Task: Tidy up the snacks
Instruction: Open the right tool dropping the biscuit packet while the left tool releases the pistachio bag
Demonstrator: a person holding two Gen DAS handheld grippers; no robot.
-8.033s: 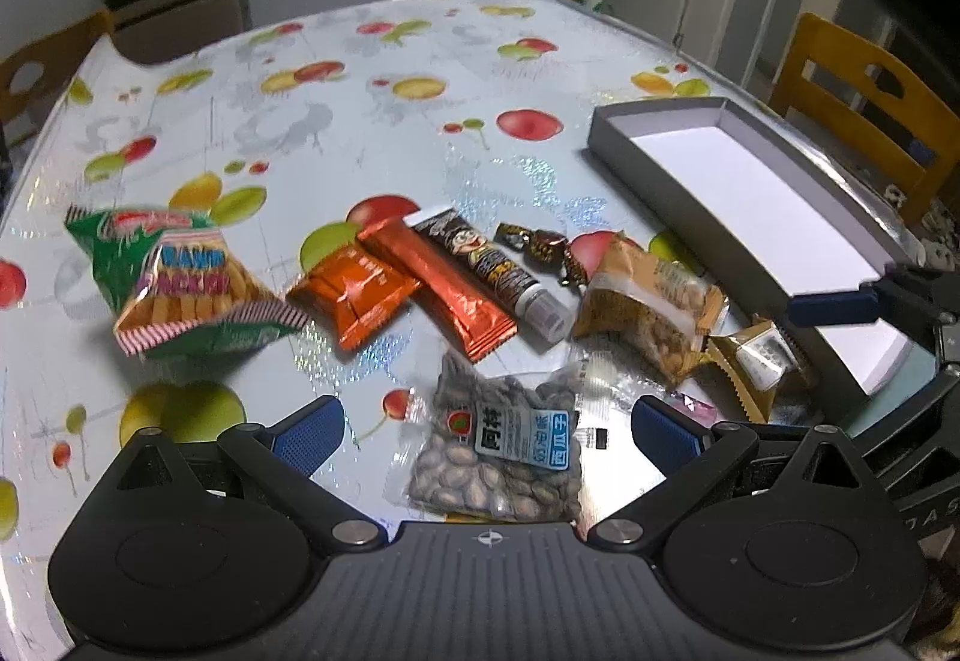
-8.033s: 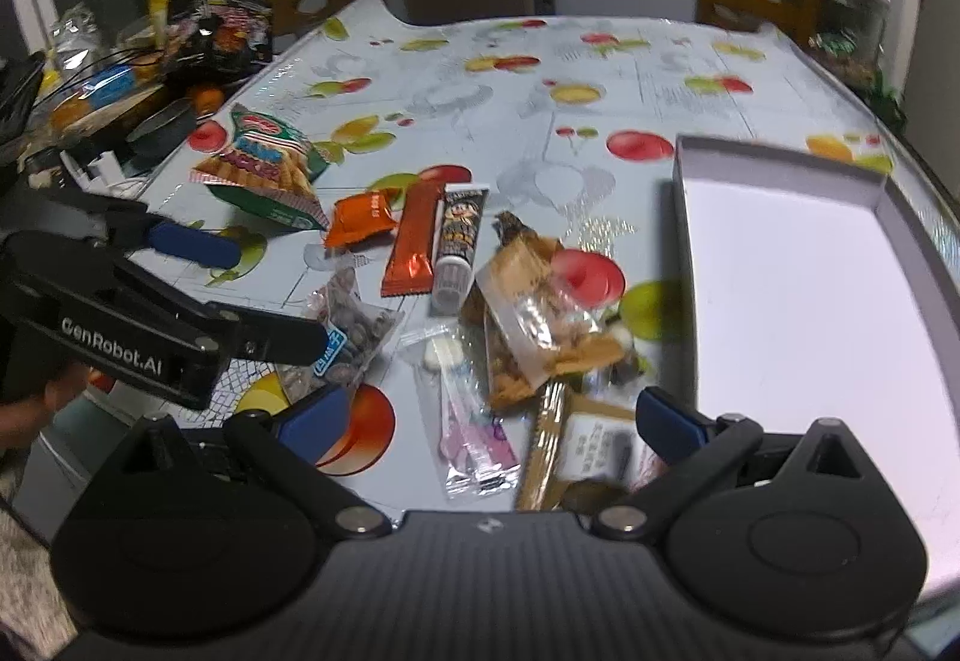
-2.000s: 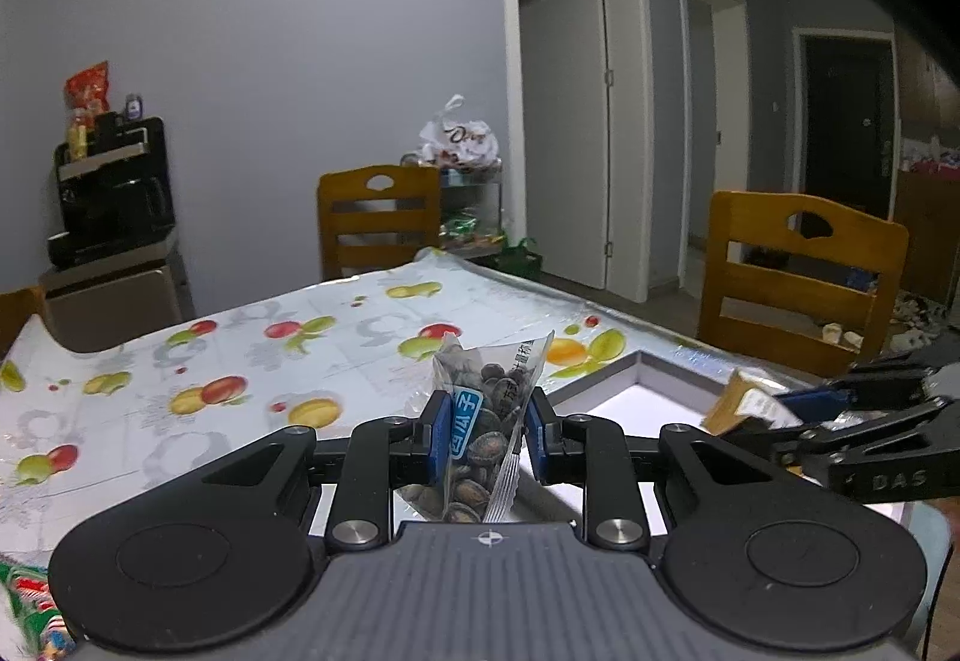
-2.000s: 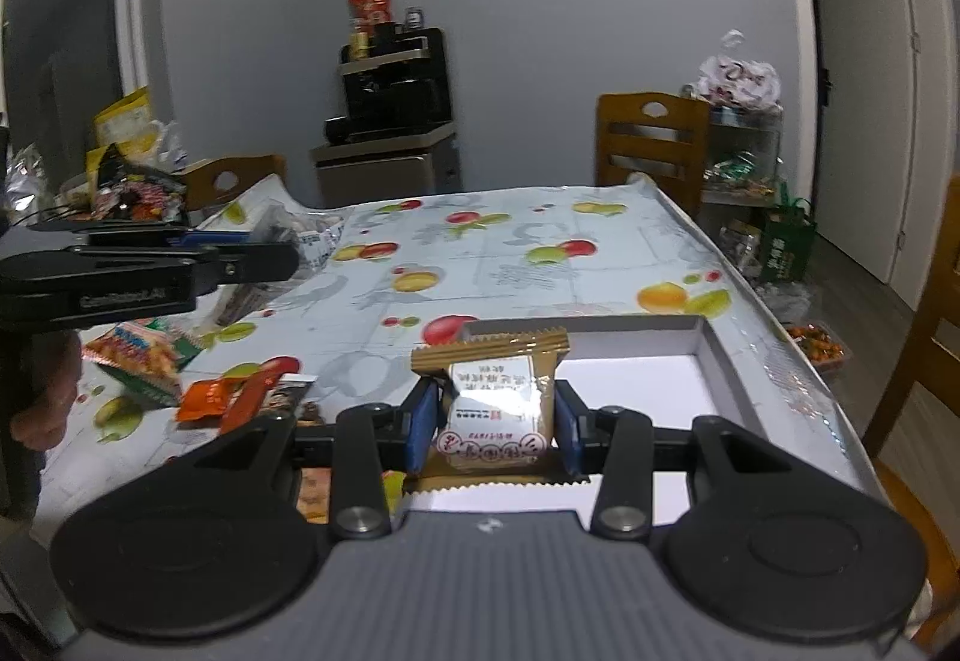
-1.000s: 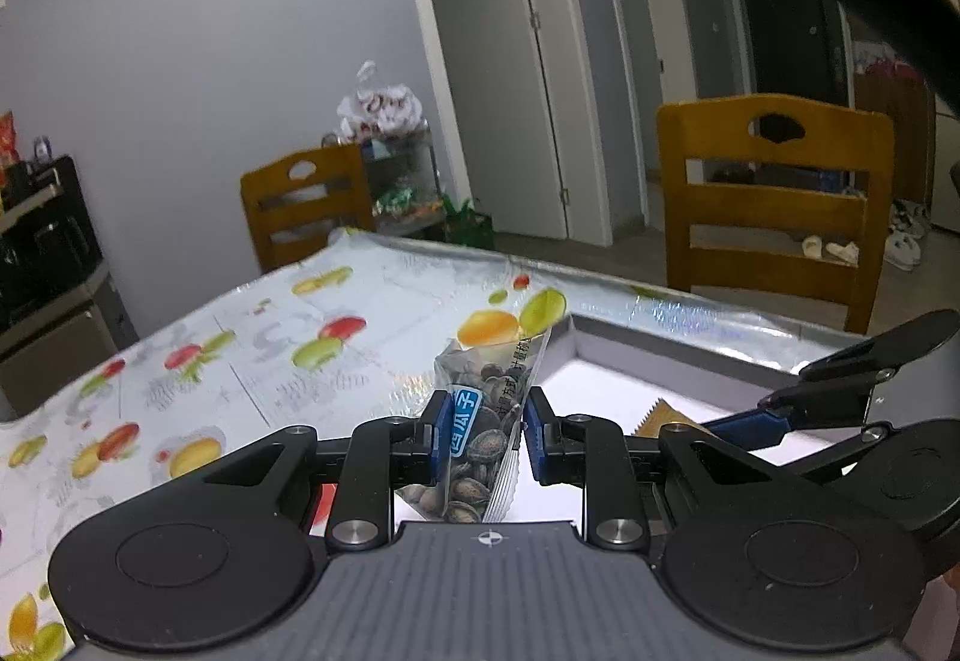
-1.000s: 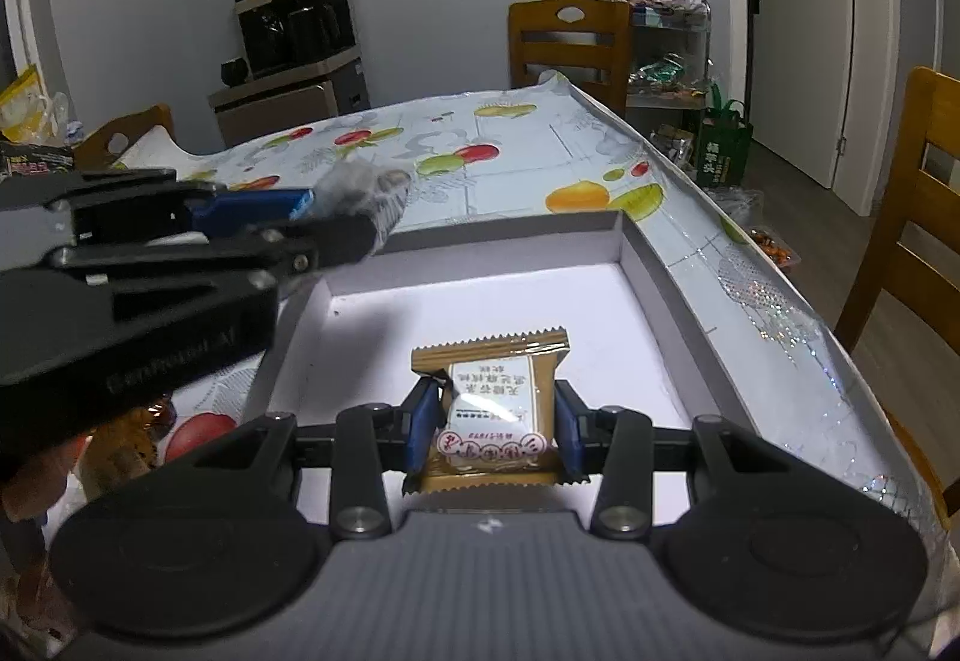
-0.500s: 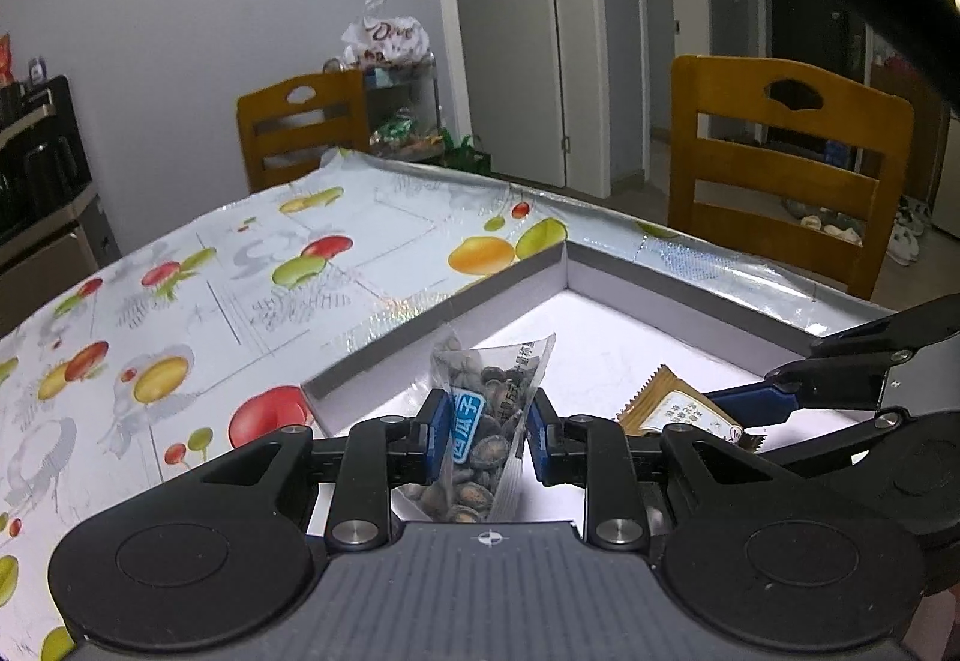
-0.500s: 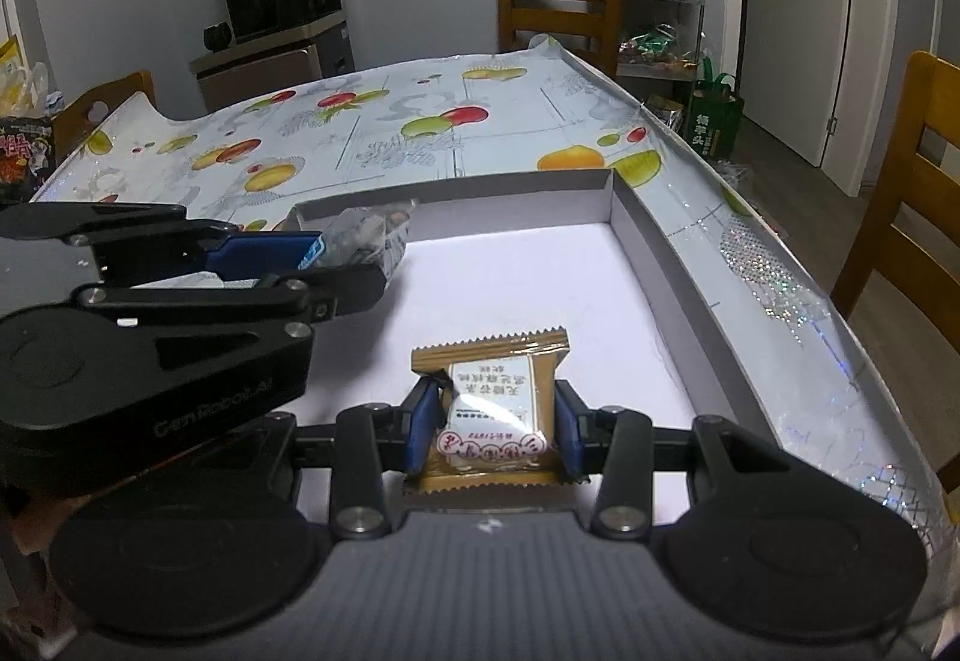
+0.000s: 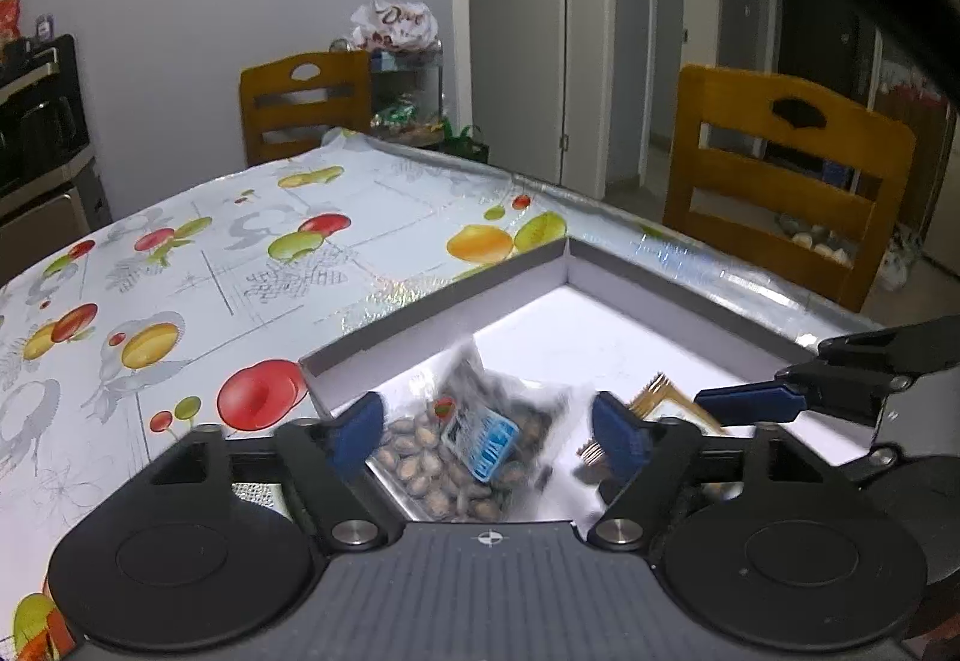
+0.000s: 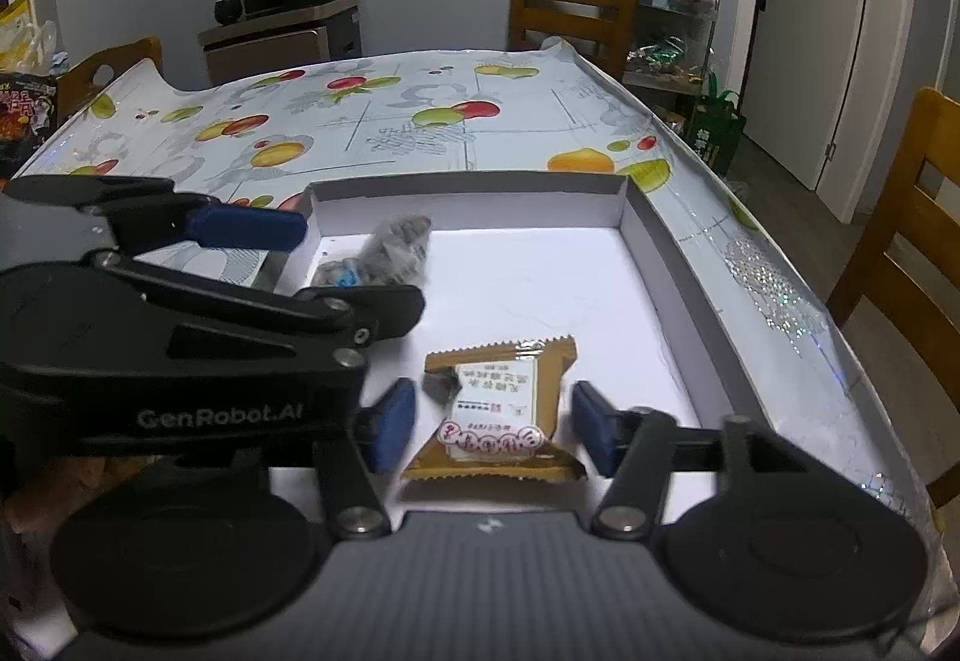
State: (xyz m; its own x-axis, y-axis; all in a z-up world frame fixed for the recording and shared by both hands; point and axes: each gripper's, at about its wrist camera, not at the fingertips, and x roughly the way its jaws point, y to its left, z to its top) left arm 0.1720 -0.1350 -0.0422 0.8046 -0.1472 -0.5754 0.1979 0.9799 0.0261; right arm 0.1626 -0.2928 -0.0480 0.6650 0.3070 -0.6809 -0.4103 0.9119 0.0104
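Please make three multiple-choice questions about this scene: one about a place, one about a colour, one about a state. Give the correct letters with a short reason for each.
1. Where does the seed bag lie?
A. in the white box
B. on a chair
C. on the bare tablecloth

2. What colour is the wrapper of the small snack packet?
A. green
B. golden brown
C. red

3. How does the right gripper stand?
A. shut on the packet
B. open, with the packet between its fingers
C. out of view

Answers:
1 A: the bag rests on the box floor near a corner, between the fingers of the left gripper, whose jaws have just been opening.
2 B: golden brown with a white label.
3 B: a gap shows on both sides of the packet; its jaws have just been opening.
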